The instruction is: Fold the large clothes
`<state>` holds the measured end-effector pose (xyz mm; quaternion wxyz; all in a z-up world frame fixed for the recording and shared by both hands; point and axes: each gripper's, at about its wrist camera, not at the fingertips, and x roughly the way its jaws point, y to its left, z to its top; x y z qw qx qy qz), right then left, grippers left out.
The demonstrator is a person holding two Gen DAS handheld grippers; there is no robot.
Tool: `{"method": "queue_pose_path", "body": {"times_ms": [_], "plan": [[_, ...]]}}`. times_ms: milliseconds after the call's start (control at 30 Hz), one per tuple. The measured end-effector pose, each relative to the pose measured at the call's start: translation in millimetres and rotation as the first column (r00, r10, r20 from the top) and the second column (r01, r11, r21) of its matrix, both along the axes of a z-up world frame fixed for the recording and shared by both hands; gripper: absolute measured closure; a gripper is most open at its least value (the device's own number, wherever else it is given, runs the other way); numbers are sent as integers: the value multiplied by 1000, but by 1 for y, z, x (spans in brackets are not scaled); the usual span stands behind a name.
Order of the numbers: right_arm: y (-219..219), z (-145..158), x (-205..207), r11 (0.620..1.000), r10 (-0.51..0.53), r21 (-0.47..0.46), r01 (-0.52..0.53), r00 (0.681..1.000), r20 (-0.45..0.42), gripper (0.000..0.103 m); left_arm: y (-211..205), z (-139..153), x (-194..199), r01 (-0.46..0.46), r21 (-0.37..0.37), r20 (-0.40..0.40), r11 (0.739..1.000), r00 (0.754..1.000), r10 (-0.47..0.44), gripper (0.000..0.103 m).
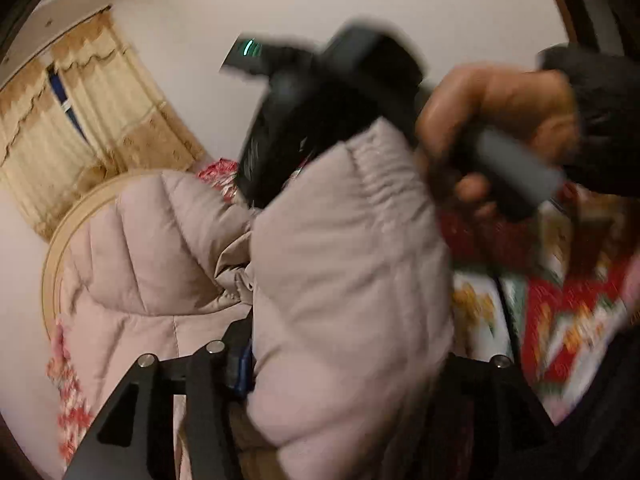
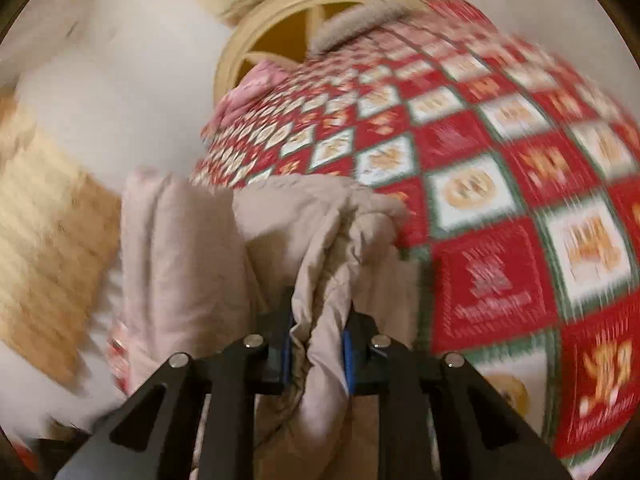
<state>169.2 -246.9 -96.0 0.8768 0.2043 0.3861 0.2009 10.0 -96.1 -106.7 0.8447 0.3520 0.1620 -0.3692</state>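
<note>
A pale pink-beige puffer jacket [image 1: 344, 264] fills the middle of the left wrist view, lifted above the bed. My left gripper [image 1: 340, 364] is shut on a thick fold of it; the padding hides the right finger. The right gripper's black body [image 1: 320, 100] and the hand holding it [image 1: 492, 120] sit just beyond the jacket. In the right wrist view my right gripper [image 2: 318, 354] is shut on a bunched fold of the same jacket [image 2: 320, 264] between its blue pads [image 2: 286, 356]. Both views are motion-blurred.
A red, white and green patchwork quilt [image 2: 500, 184] covers the bed. A curved cream headboard [image 2: 256, 44] stands at the far end, also in the left wrist view [image 1: 52, 264]. Beige curtains [image 1: 80, 120] hang on the wall.
</note>
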Motion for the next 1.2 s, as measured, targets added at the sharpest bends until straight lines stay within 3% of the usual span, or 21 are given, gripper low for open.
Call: {"method": "queue_pose_path", "body": {"times_ms": [100,300,400,500,533,600,633,667,733,767,800,900,967,1033,1100,1200], "plan": [[24,-18,5,997,31,-70,-31,999,13,80,33,20,-8,24,-45,-64,999,998,-27,46],[6,-62,27,996,5,86,-1,999,-46,84,95,67,-17,64,-117,-139,991,987,-81,45],[1,-63,27,993,6,115,-1,999,-49,85,127,103,7,66,-250,-135,966,986,-102,45],[2,-63,25,992,8,124,-3,999,-43,85,162,120,41,-77,-412,-135,908,991,23,39],[2,-63,26,992,7,125,-2,999,-42,85,175,120,62,-171,-462,-147,870,982,115,34],[1,-64,26,992,6,123,-2,999,-37,84,192,112,101,-354,-520,-218,778,935,280,34],[1,-65,25,992,6,122,-1,999,-36,85,201,103,127,-453,-545,-291,706,892,347,34],[1,-65,24,992,5,123,0,999,-35,84,204,97,143,-498,-565,-337,658,867,367,34],[0,-67,22,992,0,126,4,999,-32,84,196,84,168,-529,-605,-395,595,848,353,34],[1,-67,22,992,-2,125,6,1000,-30,84,189,81,176,-529,-608,-403,592,848,344,34],[1,-67,22,992,-5,123,9,1000,-28,84,173,78,184,-520,-603,-404,606,853,330,34],[3,-66,20,994,-7,105,10,1000,-27,84,103,74,193,-412,-520,-323,748,906,275,34],[2,-68,21,994,-7,109,11,999,-34,84,71,75,193,-340,-461,-289,820,931,224,34],[-3,-73,22,987,-3,158,10,999,-48,84,32,70,187,-265,-330,-230,906,953,195,34],[-7,-77,24,982,5,190,6,998,-57,84,12,60,184,-244,-246,-195,938,960,199,33],[-14,-82,26,973,8,233,9,997,-72,85,-2,46,191,-246,-202,-235,948,952,197,33]]}}
